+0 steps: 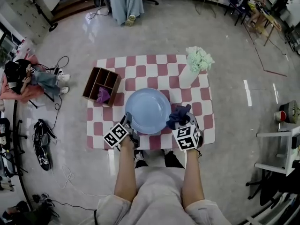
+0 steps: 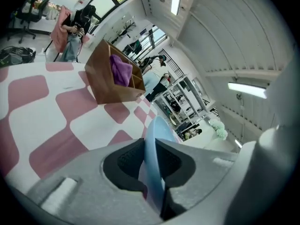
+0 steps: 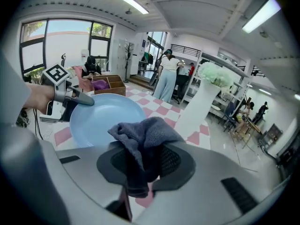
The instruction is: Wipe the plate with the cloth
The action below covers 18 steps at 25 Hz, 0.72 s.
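A light blue plate (image 1: pixel 148 109) is over the middle of the pink-and-white checked table (image 1: pixel 140 64). My left gripper (image 1: pixel 127 122) is shut on its near left rim; in the left gripper view the thin blue rim (image 2: pixel 153 144) runs edge-on between the pads. My right gripper (image 1: pixel 180 121) is at the plate's near right edge, shut on a crumpled dark blue cloth (image 1: pixel 178 116). In the right gripper view the cloth (image 3: pixel 143 137) bulges out of the jaws in front of the plate (image 3: pixel 101 118), and the left gripper (image 3: pixel 77 99) grips the far rim.
A brown wooden compartment box (image 1: pixel 101 86) holding a purple cloth (image 1: pixel 103 95) stands at the table's left edge. A white vase of pale green flowers (image 1: pixel 191 69) stands at the back right. People sit and stand on the floor around the table.
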{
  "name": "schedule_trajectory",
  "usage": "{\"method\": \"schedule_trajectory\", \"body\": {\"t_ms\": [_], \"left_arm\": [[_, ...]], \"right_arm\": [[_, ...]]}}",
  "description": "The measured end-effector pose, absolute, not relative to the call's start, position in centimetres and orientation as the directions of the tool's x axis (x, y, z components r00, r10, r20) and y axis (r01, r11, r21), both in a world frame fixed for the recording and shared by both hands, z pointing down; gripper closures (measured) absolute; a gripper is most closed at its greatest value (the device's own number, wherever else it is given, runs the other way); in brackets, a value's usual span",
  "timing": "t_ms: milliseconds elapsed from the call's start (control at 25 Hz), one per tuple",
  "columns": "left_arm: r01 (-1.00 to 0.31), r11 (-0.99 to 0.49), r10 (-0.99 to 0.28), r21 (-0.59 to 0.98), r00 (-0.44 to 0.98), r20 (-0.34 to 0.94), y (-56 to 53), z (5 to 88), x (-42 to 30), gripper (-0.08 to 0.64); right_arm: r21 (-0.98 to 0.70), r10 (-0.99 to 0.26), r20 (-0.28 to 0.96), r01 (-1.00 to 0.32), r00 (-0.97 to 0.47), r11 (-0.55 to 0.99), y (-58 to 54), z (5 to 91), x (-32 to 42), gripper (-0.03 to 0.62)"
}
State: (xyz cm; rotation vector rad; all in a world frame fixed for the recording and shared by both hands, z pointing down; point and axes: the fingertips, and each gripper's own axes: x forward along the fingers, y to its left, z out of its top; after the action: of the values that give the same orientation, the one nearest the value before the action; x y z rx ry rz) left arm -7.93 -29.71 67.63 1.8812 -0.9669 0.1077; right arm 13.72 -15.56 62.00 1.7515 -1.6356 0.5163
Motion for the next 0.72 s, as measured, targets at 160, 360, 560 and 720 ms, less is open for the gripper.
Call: {"method": "schedule_trajectory", "body": {"t_ms": [160,360,560,720], "left_arm": [[-0.659,-0.199,-0.52,0.725,0.698,0.492,-29.3,70.0,-6.6,0.505],[-0.689,-0.175,-0.479,0.704,0.684,0.551,-29.3,71.8,-6.6,0.506],[-0.716,-0.236,-0.41,0.657,0.686,0.601,-29.3,73.7,-6.0,0.508],[-0.721,-0.291,-0.377,0.629,0.691,0.617,-28.8,73.3,-6.9,0.497]], "right_arm": [[0.22,-0.693,0.692,-0.974,0.2,-0.061,-13.5,61.9,14.6,0.495],[0.246,-0.691,0.678,-0.963,0.251,-0.108,-12.2,60.6,14.3,0.497],[0.243,-0.688,0.676,-0.961,0.264,-0.13,-12.2,62.0,12.5,0.497],[0.229,-0.685,0.682,-0.964,0.256,-0.132,-12.0,61.7,10.0,0.497]]}}
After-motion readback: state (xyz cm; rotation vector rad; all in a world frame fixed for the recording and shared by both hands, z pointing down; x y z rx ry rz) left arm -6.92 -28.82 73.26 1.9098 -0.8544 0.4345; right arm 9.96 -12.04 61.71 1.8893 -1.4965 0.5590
